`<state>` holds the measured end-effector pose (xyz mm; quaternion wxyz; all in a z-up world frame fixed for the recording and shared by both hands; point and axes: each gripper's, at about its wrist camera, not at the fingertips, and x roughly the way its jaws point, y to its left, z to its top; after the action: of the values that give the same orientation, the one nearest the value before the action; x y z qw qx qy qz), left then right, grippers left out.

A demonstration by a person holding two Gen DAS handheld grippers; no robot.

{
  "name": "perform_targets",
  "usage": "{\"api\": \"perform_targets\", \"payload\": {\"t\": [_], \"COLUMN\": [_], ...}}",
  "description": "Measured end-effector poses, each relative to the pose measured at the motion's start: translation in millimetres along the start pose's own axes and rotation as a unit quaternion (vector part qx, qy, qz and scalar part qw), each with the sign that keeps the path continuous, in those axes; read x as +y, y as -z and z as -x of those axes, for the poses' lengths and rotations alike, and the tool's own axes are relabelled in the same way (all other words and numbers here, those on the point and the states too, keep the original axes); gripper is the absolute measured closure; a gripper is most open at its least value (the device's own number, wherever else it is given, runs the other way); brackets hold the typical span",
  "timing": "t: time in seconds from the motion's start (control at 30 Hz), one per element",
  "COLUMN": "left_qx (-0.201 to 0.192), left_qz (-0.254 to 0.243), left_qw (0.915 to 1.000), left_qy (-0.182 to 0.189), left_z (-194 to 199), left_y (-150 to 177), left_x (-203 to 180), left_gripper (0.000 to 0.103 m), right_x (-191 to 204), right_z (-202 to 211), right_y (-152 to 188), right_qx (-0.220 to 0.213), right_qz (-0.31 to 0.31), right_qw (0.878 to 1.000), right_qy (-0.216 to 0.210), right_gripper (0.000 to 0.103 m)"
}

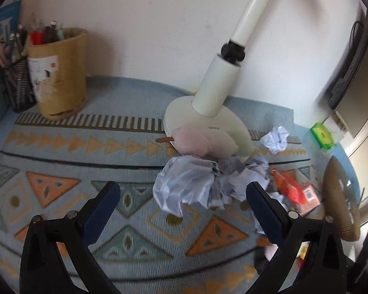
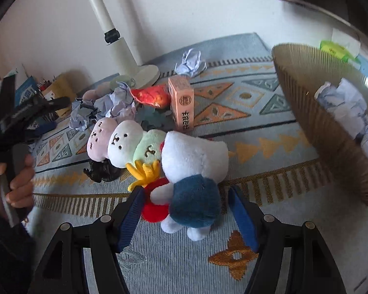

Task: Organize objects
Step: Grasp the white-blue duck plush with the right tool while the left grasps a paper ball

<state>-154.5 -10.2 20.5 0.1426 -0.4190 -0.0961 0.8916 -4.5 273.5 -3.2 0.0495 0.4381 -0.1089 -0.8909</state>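
Straddling the white plush (image 2: 193, 169) near the basket (image 2: 306, 112), the right gripper (image 2: 186, 210) stood wide, not yet clamped (probably lining up a grab), while the left gripper (image 1: 184, 208) hung wide near the crumpled paper (image 1: 184, 186).

The patterned blue woven rug (image 1: 61, 161) looks matt and coarse, its weave ribbed. On it, the crumpled pale-lavender paper wad (image 1: 184, 186) is creased with a faint sheen. The cream lamp base (image 1: 208, 120) is smooth, slightly glossy plastic. The brown kraft-paper tub (image 1: 59, 73) looks dull, its label torn, beside a black wire-mesh pen cup (image 1: 18, 85) — metal by its look. The white-and-blue plush doll (image 2: 193, 178) and the pastel three-ball plush skewer (image 2: 125, 144) are soft, fuzzy cloth. The round corrugated-cardboard basket (image 2: 314, 127) shows fine ridges — matt brown.
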Motion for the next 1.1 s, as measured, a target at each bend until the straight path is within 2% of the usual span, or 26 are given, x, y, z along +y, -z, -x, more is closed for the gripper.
{"api": "perform_targets", "payload": {"t": [0.03,0.1,0.13,0.17,0.23,0.3,0.5,0.63,0.7,0.77,0.9,0.97,1.1], "left_qx": [0.004,0.009,0.015,0.018,0.009,0.003,-0.032,-0.049,-0.046,-0.033,-0.020,-0.014,-0.022], "left_qz": [-0.003,-0.013,-0.018,-0.021,-0.026,-0.033,-0.043,-0.037,-0.030,-0.016,-0.012,-0.004,-0.008], "left_qw": [1.0000,0.9999,0.9997,0.9996,0.9996,0.9994,0.9986,0.9980,0.9979,0.9982,0.9987,0.9989,0.9996], "left_qy": [-0.001,-0.003,-0.004,-0.005,-0.008,-0.007,-0.004,0.019,0.033,0.047,0.044,0.045,0.013], "left_z": [-6,-17,-21,-23,-20,-11,46,99,113,115,98,92,87], "left_y": [1,1,3,4,7,10,33,74,95,119,152,156,158], "left_x": [-2,-7,-10,-11,-12,-15,-30,-50,-58,-66,-80,-84,-89], "left_gripper": [0.006,0.034,0.041,0.052,0.058,0.060,0.060,0.060,0.060,0.060,0.060,0.060,0.060], "right_x": [-1,-1,-1,-1,-1,-1,-1,2,5,9,12,13,11], "right_z": [0,3,3,1,-1,3,31,53,59,59,56,55,56], "right_y": [0,0,0,0,0,0,3,12,20,30,49,53,52], "right_qx": [-0.001,-0.012,-0.012,-0.008,-0.005,-0.017,-0.046,-0.055,-0.047,-0.032,-0.009,-0.008,-0.020], "right_qz": [-0.003,-0.002,-0.001,-0.001,-0.001,-0.002,-0.002,-0.002,0.006,0.014,0.027,0.030,0.040], "right_qw": [1.000,1.000,1.000,1.000,1.000,1.000,0.999,0.997,0.997,0.998,0.998,0.998,0.998], "right_qy": [-0.002,-0.005,-0.007,-0.011,-0.011,-0.014,-0.024,-0.051,-0.054,-0.057,-0.053,-0.048,-0.043], "right_gripper": [0.035,0.038,0.050,0.056,0.063,0.066,0.066,0.066,0.066,0.066,0.066,0.065,0.065]}}
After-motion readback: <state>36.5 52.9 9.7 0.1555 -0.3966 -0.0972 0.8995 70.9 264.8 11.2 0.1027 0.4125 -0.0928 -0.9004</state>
